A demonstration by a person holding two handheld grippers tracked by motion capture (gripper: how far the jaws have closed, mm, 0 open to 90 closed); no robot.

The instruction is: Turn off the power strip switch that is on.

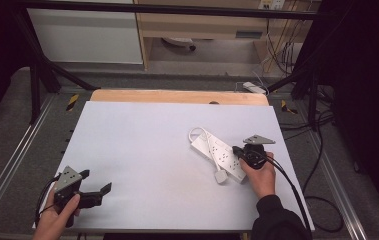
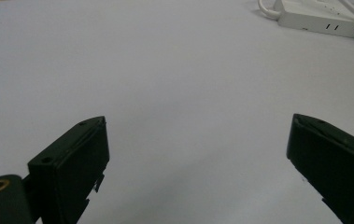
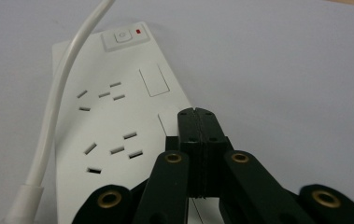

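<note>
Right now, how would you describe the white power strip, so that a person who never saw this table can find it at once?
Look at the white table, on its right half, just ahead of the right gripper. There lies the white power strip, long and flat. Its rows of socket slots, a switch with a red light and a white cable mark it out.

From above the near edge we look forward and down on the whole table (image 1: 142, 150). The left gripper's camera sits low near seven o'clock, facing across bare tabletop toward the power strip (image 2: 324, 21) — far off at two o'clock. The right gripper's camera hangs close over that same strip (image 3: 114, 116).
</note>
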